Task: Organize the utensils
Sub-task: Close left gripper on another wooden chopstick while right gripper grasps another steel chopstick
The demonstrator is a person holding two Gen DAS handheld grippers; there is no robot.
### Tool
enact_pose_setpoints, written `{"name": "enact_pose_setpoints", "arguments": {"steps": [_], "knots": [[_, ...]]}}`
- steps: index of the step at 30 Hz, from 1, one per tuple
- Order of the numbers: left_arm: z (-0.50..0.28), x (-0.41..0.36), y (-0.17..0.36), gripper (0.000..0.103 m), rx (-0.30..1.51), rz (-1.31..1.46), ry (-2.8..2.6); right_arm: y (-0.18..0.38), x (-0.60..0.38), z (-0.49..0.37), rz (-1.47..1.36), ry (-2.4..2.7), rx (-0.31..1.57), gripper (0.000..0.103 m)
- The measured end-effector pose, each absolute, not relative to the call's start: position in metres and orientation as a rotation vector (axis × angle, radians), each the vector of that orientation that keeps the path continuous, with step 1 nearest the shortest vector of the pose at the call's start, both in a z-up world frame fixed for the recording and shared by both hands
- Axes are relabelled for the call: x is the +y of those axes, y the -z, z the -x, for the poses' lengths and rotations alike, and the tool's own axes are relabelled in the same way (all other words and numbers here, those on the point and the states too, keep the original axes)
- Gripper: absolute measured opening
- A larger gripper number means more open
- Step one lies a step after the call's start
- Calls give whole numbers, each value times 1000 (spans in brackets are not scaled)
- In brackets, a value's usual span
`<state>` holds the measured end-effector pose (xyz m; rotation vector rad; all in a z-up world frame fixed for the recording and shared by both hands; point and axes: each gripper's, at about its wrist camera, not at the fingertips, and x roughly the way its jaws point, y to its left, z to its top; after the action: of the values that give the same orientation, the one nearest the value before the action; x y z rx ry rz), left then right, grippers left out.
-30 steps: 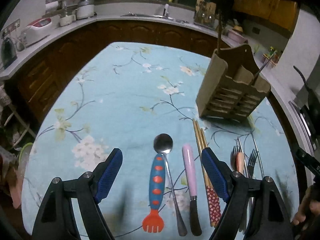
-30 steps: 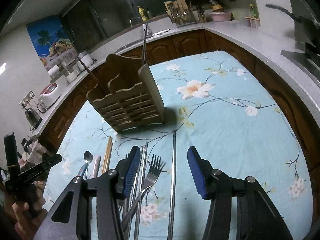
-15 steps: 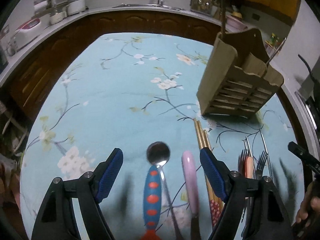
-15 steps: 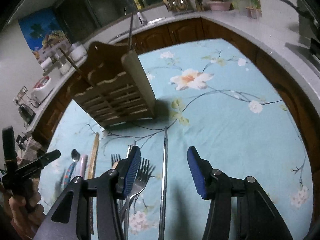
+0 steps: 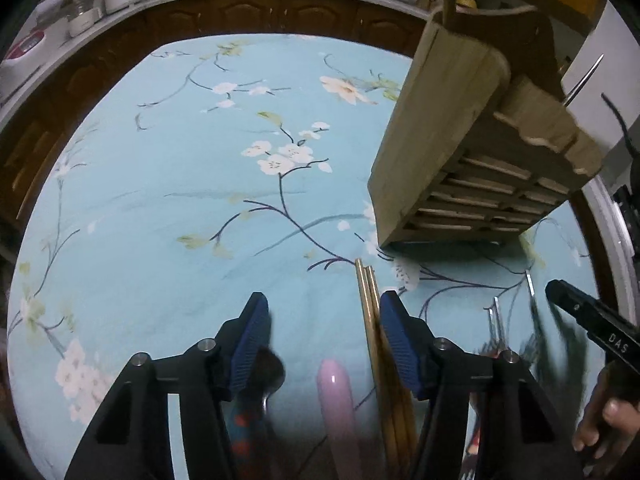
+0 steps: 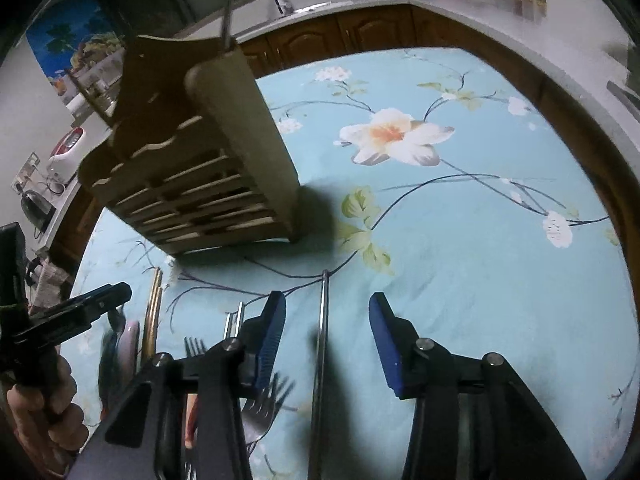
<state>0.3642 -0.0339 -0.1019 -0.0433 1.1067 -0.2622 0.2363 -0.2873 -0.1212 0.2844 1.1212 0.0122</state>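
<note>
A wooden utensil caddy (image 5: 472,152) stands on the blue floral tablecloth (image 5: 180,184); it also shows in the right wrist view (image 6: 200,176). My left gripper (image 5: 324,336) is open, low over a pink-handled utensil (image 5: 334,400), with gold chopsticks (image 5: 370,320) by its right finger and a blue-and-red handled utensil (image 5: 248,424) under its left finger. My right gripper (image 6: 326,336) is open astride a long metal rod (image 6: 320,360). Forks (image 6: 260,408) lie under its left finger.
A curved counter with dark wood cabinets (image 5: 248,12) rings the table, carrying jars, a kettle (image 6: 36,208) and a rice cooker (image 6: 66,144). The other hand-held gripper shows at the right edge (image 5: 592,332) and at the left edge (image 6: 68,316).
Both grippers have moved forward and down toward the utensils and the caddy. The left one now straddles the pink handle; the spoon bowl has slid under it. Both remain open.
</note>
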Motion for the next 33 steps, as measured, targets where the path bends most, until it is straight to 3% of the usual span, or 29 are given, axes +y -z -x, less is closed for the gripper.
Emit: {"name": "enact_pose_setpoints", "arguments": {"steps": [5, 20, 22, 24, 26, 28, 30, 33], "knots": [[-377, -41, 118, 43, 1144, 41, 248, 134, -287, -248, -282, -13, 1148, 40], [-385, -49, 129, 38, 1167, -76, 219, 143, -276, -260, -162, -6, 1203, 30], [-387, -52, 128, 32, 1161, -93, 212, 143, -269, -263, -121, 1, 1208, 30], [-385, -57, 129, 16, 1145, -125, 207, 144, -262, -264, -68, 9, 1214, 30], [-384, -58, 129, 8, 1136, -129, 213, 145, -254, -263, -1, 14, 1212, 29], [-383, -59, 130, 7, 1132, -131, 208, 145, -251, -262, 9, 7, 1212, 22], [-384, -56, 130, 6, 1137, -107, 212, 144, -251, -262, 5, -2, 1213, 6], [-381, -46, 122, 5, 1141, -20, 247, 142, -253, -261, -22, -7, 1219, 4]]}}
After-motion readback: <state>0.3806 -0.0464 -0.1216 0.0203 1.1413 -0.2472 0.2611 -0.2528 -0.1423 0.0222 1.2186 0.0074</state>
